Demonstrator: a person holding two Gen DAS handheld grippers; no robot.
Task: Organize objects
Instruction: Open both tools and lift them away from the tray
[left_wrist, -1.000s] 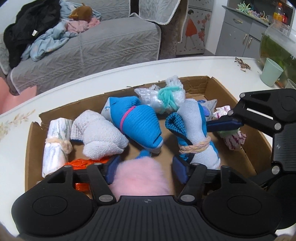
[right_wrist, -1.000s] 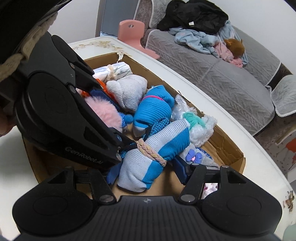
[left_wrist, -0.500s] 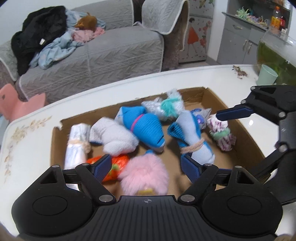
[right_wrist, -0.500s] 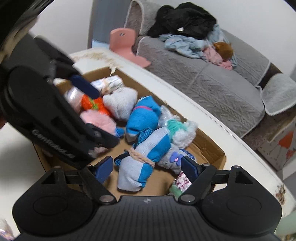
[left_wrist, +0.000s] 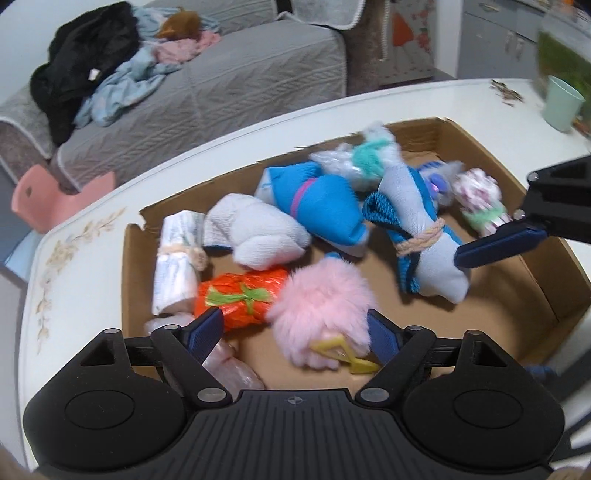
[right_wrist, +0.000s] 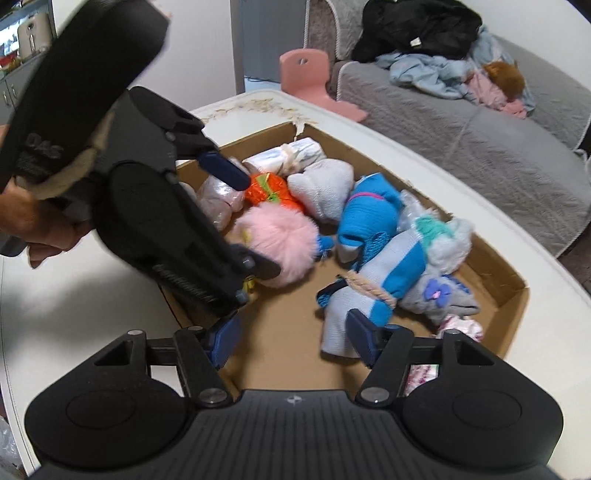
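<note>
- Two grippers hang over the shallow brown cardboard box (left_wrist: 546, 295).
- Left gripper (left_wrist: 295, 332): spread, empty; fluffy pink pompom (left_wrist: 325, 314) between its fingers, unpressed.
- Right gripper (right_wrist: 291, 339): jaws just closing, nothing pinched; grey-and-blue rolled sock bundle (right_wrist: 373, 291) touches its right finger, long axis running away to the far right.

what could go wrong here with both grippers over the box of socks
The left hand-held gripper is open over the pink fluffy bundle, beside the orange bundle, so it might catch both. The right hand-held gripper sits close to the left one above the cardboard box; they could bump.
</note>
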